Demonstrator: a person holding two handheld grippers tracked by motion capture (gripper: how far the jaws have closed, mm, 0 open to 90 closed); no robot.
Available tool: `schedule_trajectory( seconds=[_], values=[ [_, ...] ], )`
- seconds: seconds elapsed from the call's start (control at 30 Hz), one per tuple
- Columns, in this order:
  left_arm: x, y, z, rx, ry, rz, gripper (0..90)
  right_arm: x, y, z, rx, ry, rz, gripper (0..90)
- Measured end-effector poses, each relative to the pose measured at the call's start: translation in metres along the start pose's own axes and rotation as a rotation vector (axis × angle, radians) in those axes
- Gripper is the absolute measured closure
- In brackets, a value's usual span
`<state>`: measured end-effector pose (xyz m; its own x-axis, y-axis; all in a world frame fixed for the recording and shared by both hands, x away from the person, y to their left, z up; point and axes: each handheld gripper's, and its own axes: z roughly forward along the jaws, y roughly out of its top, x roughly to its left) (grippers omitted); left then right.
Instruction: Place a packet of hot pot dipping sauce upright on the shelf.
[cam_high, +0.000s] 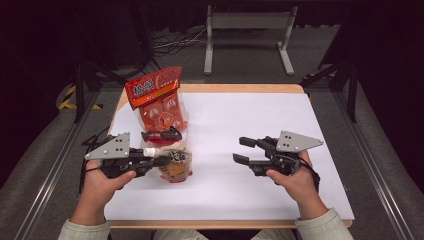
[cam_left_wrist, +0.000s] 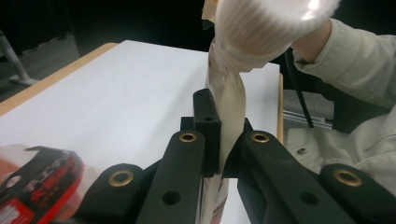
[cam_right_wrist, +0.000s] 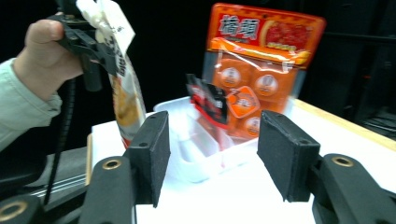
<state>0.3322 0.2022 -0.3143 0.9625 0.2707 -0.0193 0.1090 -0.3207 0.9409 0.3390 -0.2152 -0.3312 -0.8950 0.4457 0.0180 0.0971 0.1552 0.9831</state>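
Observation:
My left gripper (cam_high: 161, 161) (cam_left_wrist: 223, 135) is shut on a cream spout pouch (cam_high: 176, 166) (cam_left_wrist: 229, 100), just below its white ribbed cap (cam_left_wrist: 271, 23). The pouch hangs above the white mat, as the right gripper view shows (cam_right_wrist: 122, 93). My right gripper (cam_high: 240, 149) (cam_right_wrist: 212, 154) is open with nothing between its pads, at the mat's middle right, pointing toward the pouch. A tall orange snack package (cam_high: 156, 97) (cam_right_wrist: 261, 60) stands in a clear plastic tray (cam_right_wrist: 201, 161) at the back left. A small black-and-red packet (cam_high: 162, 135) (cam_right_wrist: 208, 100) (cam_left_wrist: 42, 182) leans in the tray's front.
A white mat (cam_high: 240, 115) covers the wooden table (cam_high: 240, 88). Grey floor, cables and a metal stand (cam_high: 247, 22) lie beyond the far edge. Metal rails (cam_high: 50, 170) run along both sides of the table. A pale sleeve (cam_left_wrist: 355, 60) is behind the pouch in the left gripper view.

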Motion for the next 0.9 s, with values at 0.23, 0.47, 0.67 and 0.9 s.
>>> schedule_trajectory(
  seconds=[0.23, 0.47, 0.67, 0.9],
  values=[
    [0.004, 0.0, -0.013, -0.02, 0.067, 0.006, 88.7, -0.01, -0.002, -0.021, -0.007, -0.088, 0.007, 42.4],
    [0.013, -0.002, -0.023, -0.044, 0.101, 0.006, 88.8, -0.018, -0.006, -0.035, -0.007, -0.139, 0.025, 42.2],
    [0.024, -0.003, -0.025, -0.069, 0.131, -0.014, 88.8, -0.02, -0.009, -0.046, -0.017, -0.181, 0.051, 40.1],
    [0.03, -0.003, -0.023, -0.075, 0.2, -0.02, 88.9, -0.025, -0.015, -0.052, 0.009, -0.225, 0.048, 40.5]
  ],
)
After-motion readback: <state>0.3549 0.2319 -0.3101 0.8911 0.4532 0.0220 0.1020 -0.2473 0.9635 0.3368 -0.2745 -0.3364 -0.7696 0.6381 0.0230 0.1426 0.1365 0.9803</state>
